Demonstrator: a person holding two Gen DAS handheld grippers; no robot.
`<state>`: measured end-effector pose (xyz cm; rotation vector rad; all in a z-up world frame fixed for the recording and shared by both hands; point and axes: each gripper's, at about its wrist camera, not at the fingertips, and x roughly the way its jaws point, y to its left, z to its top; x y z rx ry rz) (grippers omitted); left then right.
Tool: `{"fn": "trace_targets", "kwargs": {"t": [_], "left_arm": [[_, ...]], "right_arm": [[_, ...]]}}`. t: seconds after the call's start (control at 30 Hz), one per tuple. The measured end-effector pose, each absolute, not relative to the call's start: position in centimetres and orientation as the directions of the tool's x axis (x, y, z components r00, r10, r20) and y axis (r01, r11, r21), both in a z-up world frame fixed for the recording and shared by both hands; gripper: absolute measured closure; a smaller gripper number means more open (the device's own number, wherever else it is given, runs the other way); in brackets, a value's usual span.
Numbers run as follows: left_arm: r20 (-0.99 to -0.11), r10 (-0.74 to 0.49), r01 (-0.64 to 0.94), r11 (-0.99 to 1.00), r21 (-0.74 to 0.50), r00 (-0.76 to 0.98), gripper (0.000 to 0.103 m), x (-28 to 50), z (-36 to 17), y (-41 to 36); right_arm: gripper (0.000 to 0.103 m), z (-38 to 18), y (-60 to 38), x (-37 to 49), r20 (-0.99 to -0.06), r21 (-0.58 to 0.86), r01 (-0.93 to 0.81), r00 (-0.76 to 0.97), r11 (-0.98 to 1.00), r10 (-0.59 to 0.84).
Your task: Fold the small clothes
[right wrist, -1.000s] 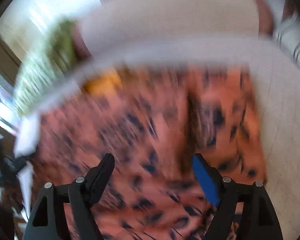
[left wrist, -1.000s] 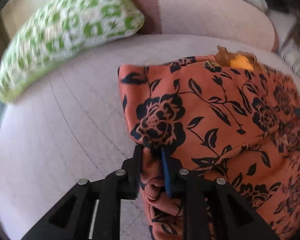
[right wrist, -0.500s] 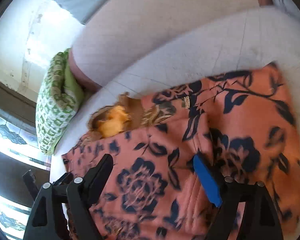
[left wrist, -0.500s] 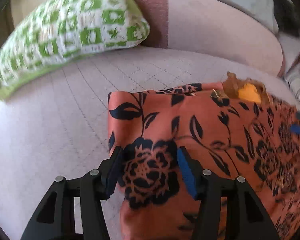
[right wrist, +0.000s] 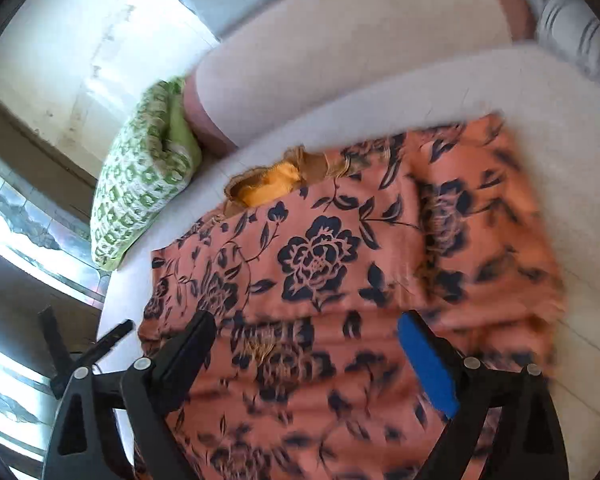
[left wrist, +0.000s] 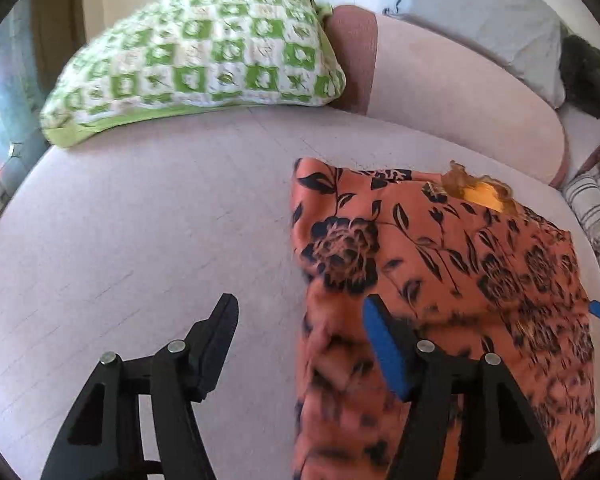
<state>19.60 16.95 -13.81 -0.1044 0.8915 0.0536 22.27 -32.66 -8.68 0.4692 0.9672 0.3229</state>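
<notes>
Both grippers hang apart-fingered above an orange floral garment spread on a pale pink sofa seat.

The left gripper (left wrist: 300,320) is opening; its blue-padded finger sits over the garment's (left wrist: 440,264) left edge and its black finger over bare sofa seat (left wrist: 140,220), with no cloth pinched between them. The right gripper (right wrist: 306,336) is also opening, fingers spread wide above the middle of the garment (right wrist: 320,264), pressing on nothing. The garment lies flat, dark flowers printed on it, with a yellow lining (right wrist: 272,188) showing at its far edge. A green-and-white checked cushion (left wrist: 196,60) rests against the sofa backrest (left wrist: 460,92), well apart from the garment.
</notes>
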Motion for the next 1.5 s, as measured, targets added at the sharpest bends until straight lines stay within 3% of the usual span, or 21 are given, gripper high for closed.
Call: {"fn": "trace_targets", "kwargs": {"t": [0.3, 0.5, 0.57, 0.6, 0.63, 0.67, 0.77, 0.83, 0.93, 1.0, 1.07, 1.1, 1.13, 1.2, 1.33, 1.37, 1.4, 1.43, 1.5], "left_arm": [[-0.795, -0.201, -0.111, 0.942, -0.318, 0.573, 0.037, 4.1, -16.5, 20.7], [-0.843, -0.254, -0.087, 0.939, -0.332, 0.473, 0.038, -1.1, -20.3, 17.8], [-0.839, -0.214, -0.075, 0.955, -0.288, 0.501, 0.04, -1.9, -20.2, 17.1], [-0.847, -0.201, -0.074, 0.96, -0.271, 0.493, 0.056, -1.9, -20.2, 16.8], [-0.853, -0.19, -0.082, 0.962, -0.261, 0.486, 0.085, -1.9, -20.0, 16.7], [-0.854, -0.212, -0.08, 0.956, -0.282, 0.474, 0.098, -2.0, -19.9, 16.8], [-0.858, -0.201, -0.109, 0.953, -0.283, 0.472, 0.097, -1.6, -20.1, 17.3], [-0.856, -0.184, -0.13, 0.952, -0.278, 0.484, 0.078, -1.8, -20.4, 17.5], [-0.847, -0.18, -0.093, 0.962, -0.259, 0.5, 0.064, -2.5, -20.4, 17.0], [-0.854, -0.136, -0.072, 0.978, -0.198, 0.502, 0.064, -2.7, -20.4, 16.1], [-0.862, -0.106, -0.063, 0.986, -0.157, 0.496, 0.087, -2.7, -20.4, 15.6], [-0.864, -0.125, -0.053, 0.984, -0.173, 0.488, 0.097, -2.6, -20.4, 15.6], [-0.863, -0.136, -0.055, 0.981, -0.186, 0.486, 0.097, -2.5, -20.3, 15.6], [-0.861, -0.137, -0.057, 0.98, -0.189, 0.49, 0.097, -2.6, -20.0, 15.7], [-0.835, -0.158, -0.068, 0.972, -0.227, 0.527, 0.092, -3.1, -19.3, 16.4], [-0.844, -0.137, -0.092, 0.972, -0.214, 0.518, 0.085, -3.0, -19.8, 16.6], [-0.859, -0.119, -0.106, 0.975, -0.197, 0.498, 0.066, -2.8, -20.4, 16.6], [-0.856, -0.125, -0.097, 0.975, -0.199, 0.502, 0.059, -2.9, -20.6, 16.5], [-0.851, -0.107, -0.074, 0.983, -0.168, 0.515, 0.056, -3.0, -20.6, 15.8]], "right_arm": [[0.009, -10.1, -42.3, 7.4, -0.843, 0.38, 0.147, 0.461, 0.913, 0.277], [0.009, -11.9, -45.1, -0.1, -0.885, 0.362, 0.151, 0.367, 0.92, 0.287], [0.009, -12.5, -45.0, -1.6, -0.881, 0.385, 0.149, 0.353, 0.911, 0.315], [0.009, -12.8, -44.6, -1.9, -0.881, 0.389, 0.147, 0.347, 0.909, 0.321], [0.009, -13.1, -44.5, -2.4, -0.88, 0.399, 0.146, 0.338, 0.905, 0.333], [0.009, -13.1, -44.3, -2.8, -0.877, 0.407, 0.142, 0.338, 0.902, 0.343], [0.009, -12.7, -44.3, -3.5, -0.869, 0.395, 0.125, 0.374, 0.91, 0.325], [0.009, -11.8, -45.0, -3.9, -0.86, 0.383, 0.143, 0.417, 0.913, 0.296], [0.01, -12.3, -44.7, -3.3, -0.882, 0.32, 0.153, 0.409, 0.935, 0.235], [0.024, -13.4, -44.8, -3.1, -0.892, 0.332, 0.155, 0.372, 0.931, 0.256], [0.044, -13.1, -44.7, -3.3, -0.903, 0.297, 0.144, 0.362, 0.944, 0.23], [0.066, -13.0, -44.9, -3.5, -0.902, 0.316, 0.146, 0.352, 0.938, 0.249], [0.073, -13.0, -45.3, -3.6, -0.9, 0.335, 0.156, 0.345, 0.929, 0.266], [0.075, -12.8, -45.6, -4.0, -0.892, 0.361, 0.163, 0.348, 0.918, 0.289], [0.072, -11.5, -45.0, -4.9, -0.86, 0.379, 0.114, 0.41, 0.918, 0.304], [0.064, -11.9, -44.9, -4.8, -0.875, 0.34, 0.129, 0.405, 0.931, 0.264], [0.029, -12.3, -45.0, -4.7, -0.892, 0.316, 0.146, 0.382, 0.937, 0.241], [0.014, -13.2, -45.0, -4.5, -0.906, 0.322, 0.17, 0.341, 0.932, 0.251], [0.016, -13.6, -44.4, -4.4, -0.91, 0.296, 0.145, 0.343, 0.944, 0.233]]}}
